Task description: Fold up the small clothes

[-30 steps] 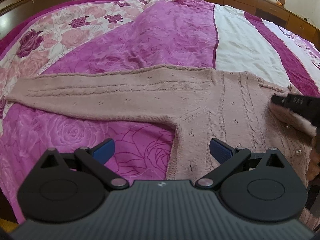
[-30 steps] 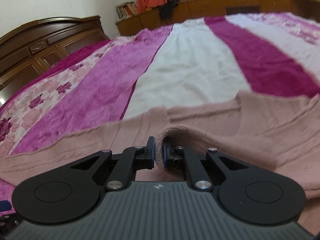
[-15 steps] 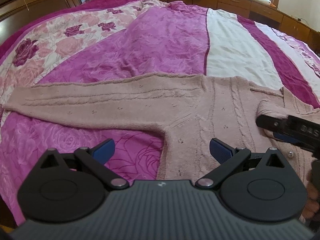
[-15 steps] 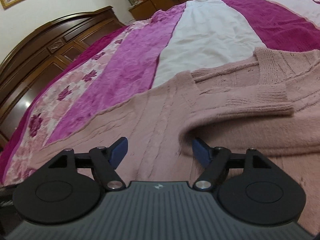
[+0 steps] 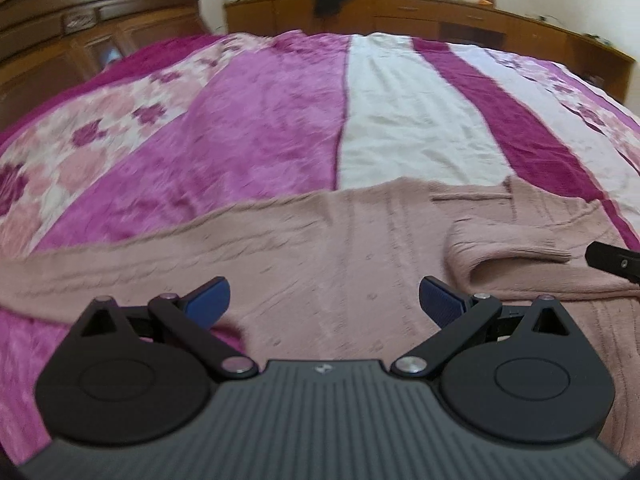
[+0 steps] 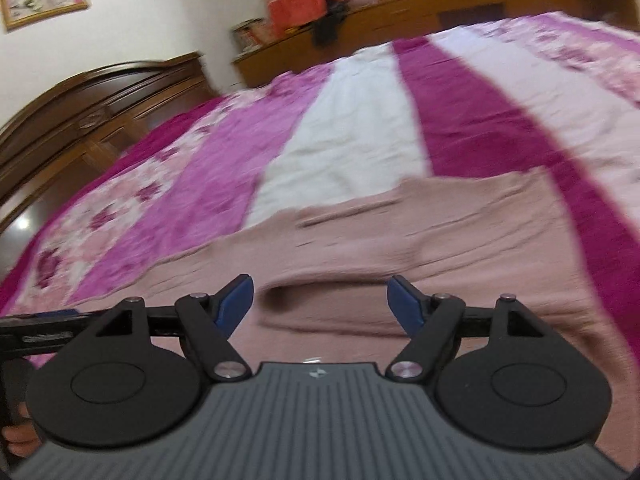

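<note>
A pink knitted sweater (image 5: 328, 256) is lying flat on the bed (image 5: 256, 128), 1 sleeve (image 5: 516, 248) folded across its body. The left hand-held gripper (image 5: 324, 300) and right hand-held gripper (image 6: 320, 300) are hovering wide apart, gripping nothing.

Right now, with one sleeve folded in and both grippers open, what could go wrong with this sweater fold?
1. The folded sleeve lies loose on the sweater; the open right gripper hovering close over it could snag the knit and drag the fold open.
2. The other sleeve lies stretched out across the bedspread; if the open left gripper grabs it near the armpit, the far end may trail and bunch.
</note>
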Tool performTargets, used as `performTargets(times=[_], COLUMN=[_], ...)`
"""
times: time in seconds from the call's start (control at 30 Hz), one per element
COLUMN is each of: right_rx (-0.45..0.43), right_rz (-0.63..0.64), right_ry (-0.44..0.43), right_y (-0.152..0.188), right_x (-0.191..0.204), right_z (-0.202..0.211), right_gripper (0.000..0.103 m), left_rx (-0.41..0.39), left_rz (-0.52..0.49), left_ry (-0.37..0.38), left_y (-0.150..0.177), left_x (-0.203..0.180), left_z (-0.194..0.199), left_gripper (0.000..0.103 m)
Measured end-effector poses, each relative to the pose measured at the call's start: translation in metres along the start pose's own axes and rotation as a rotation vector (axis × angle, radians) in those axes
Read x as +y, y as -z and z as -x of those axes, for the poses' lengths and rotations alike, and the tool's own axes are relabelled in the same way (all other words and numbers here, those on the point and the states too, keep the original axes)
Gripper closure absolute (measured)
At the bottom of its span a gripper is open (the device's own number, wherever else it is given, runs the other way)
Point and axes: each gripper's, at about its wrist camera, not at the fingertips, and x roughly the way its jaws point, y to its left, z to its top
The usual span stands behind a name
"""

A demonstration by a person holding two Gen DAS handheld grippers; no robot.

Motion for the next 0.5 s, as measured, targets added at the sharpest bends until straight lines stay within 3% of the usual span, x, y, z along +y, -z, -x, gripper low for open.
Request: performTargets(times=[0.33,0.5], right_rx=[-0.09,-0.112], right_rz=[-0.066,-0.051], right_ry=[0.175,0.185], right_y=[0.004,0.01], right_x=[-0.064,-0.074], right_z=[0.008,0.0], right_gripper=[0.023,0.024], left_rx=[-0.001,-0.005], left_rz=[-0.159,-0.245], left_ry=[0.072,0.103], left_y=[-0.009,-0.011], left_x=[-0.065,-0.097], left_z=[-0.028,-0.047], left_gripper=[0.0,0.001])
